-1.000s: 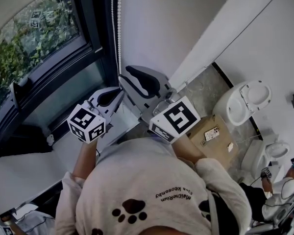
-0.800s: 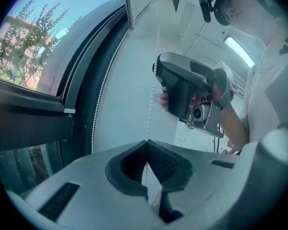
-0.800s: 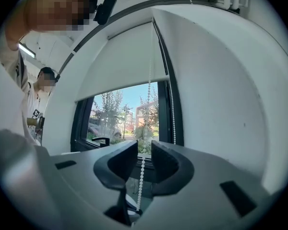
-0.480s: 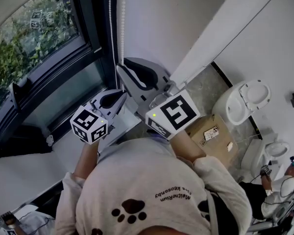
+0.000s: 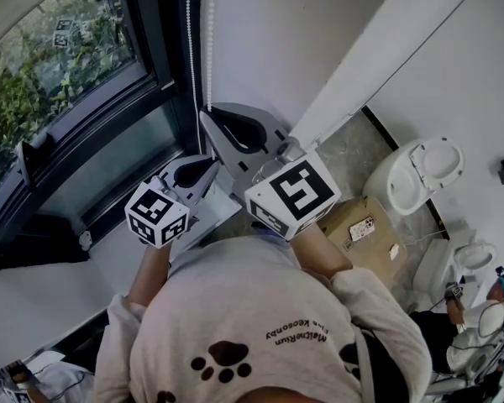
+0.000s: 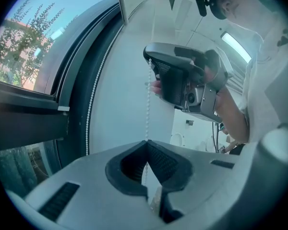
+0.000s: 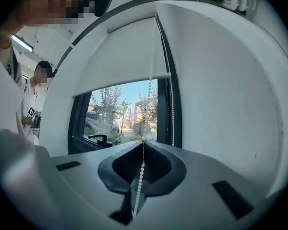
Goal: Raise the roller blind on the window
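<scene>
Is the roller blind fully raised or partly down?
Partly down: the roller blind covers the top of the window; trees show below it.

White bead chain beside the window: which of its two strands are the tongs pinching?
The wall-side white bead strand: left tongs and right tongs are both shut on it. The other, frame-side strand hangs free along the dark window frame.

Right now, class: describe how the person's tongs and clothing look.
Both the left tongs and right tongs are pale grey shells with dark ribbed pads. Each carries a cube of black-and-white square markers. The person wears a light T-shirt with dark paw prints.
</scene>
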Available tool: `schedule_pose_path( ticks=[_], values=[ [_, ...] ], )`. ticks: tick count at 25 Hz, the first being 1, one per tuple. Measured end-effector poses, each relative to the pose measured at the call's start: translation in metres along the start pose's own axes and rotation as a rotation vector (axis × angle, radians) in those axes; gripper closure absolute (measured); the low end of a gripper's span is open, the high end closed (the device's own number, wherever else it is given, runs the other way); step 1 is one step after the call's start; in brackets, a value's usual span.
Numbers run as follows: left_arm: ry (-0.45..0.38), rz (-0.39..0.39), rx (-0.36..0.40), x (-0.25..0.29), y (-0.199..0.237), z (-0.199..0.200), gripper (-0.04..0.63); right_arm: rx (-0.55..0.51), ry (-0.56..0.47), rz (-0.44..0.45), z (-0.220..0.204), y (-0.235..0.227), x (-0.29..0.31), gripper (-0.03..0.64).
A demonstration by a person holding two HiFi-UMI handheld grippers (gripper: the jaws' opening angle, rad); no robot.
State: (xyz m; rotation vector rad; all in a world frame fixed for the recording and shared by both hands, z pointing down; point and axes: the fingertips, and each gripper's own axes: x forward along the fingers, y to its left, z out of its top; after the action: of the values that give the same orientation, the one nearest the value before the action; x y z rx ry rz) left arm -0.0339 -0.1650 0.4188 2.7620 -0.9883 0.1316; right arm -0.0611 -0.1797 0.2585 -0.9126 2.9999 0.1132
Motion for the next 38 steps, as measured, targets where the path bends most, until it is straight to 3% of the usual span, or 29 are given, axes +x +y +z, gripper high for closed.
schedule_pose_path(
  ticks=[11,23,27,30,38],
  values=[
    [0.011,0.010,-0.028,0.000,0.001,-0.025,0.588,0.028,0.041,-0.012,-0.026,0.001,-0.002,0.607],
    [0.019,-0.015,0.003,0.001,-0.003,-0.033,0.586,0.030,0.054,-0.012,-0.037,-0.003,-0.001,0.607],
    [-0.043,-0.026,-0.023,-0.008,-0.004,-0.010,0.577,0.038,0.058,-0.009,-0.038,-0.005,-0.003,0.607],
    [-0.086,-0.024,-0.002,-0.017,-0.004,0.016,0.522,0.042,0.073,-0.005,-0.043,-0.006,-0.003,0.607],
    [-0.152,0.006,0.024,-0.041,0.000,0.057,0.522,0.068,0.104,-0.011,-0.070,-0.006,-0.004,0.607]
  ],
)
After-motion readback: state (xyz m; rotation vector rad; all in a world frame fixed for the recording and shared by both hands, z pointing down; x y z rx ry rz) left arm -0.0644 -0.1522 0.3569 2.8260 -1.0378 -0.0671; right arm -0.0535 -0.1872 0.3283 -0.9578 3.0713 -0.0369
